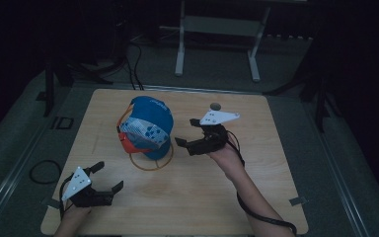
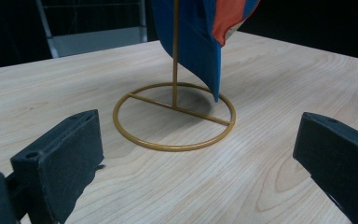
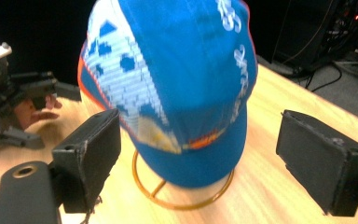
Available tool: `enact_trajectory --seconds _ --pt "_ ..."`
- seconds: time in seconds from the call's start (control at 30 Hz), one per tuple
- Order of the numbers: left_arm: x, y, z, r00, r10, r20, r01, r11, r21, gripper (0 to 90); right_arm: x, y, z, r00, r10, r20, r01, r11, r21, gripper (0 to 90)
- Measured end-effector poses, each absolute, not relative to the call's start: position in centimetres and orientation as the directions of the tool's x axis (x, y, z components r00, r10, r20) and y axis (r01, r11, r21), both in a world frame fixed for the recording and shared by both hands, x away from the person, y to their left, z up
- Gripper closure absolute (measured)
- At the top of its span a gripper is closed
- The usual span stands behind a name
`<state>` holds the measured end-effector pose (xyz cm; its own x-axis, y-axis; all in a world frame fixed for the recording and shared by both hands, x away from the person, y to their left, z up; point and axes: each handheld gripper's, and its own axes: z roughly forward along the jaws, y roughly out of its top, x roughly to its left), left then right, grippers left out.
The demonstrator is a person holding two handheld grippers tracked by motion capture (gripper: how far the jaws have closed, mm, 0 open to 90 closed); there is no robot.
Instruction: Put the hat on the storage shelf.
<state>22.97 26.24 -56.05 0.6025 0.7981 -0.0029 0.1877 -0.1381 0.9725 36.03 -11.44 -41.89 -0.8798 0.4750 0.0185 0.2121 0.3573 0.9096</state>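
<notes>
Left gripper (image 1: 104, 177), in my left hand, sits at the near-left of the table (image 1: 202, 197), jaws spread wide and empty, aimed at the stand. At table centre, a blue cap (image 1: 147, 127) hangs on a gold wire stand (image 2: 175, 116); the stand's post is vertical, and the cap's brim points toward the near-left. Right gripper (image 1: 187, 132), just beside the cap on its right, is likewise wide open and holds nothing, its jaws facing the cap.

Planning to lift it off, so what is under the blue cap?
A thin gold wire stand: upright rod and ring base with a crossbar on the light wooden table. The blue cap covers the rod's top.
</notes>
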Motion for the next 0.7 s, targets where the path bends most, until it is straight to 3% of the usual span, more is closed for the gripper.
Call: enact_trajectory --seconds 0.7 --pt "23.1 26.2 -56.3 0.605 0.796 -0.003 0.201 -0.149 0.968 1.9 35.0 -15.4 -49.6 -0.873 0.484 0.068 0.288 0.398 0.871 13.9"
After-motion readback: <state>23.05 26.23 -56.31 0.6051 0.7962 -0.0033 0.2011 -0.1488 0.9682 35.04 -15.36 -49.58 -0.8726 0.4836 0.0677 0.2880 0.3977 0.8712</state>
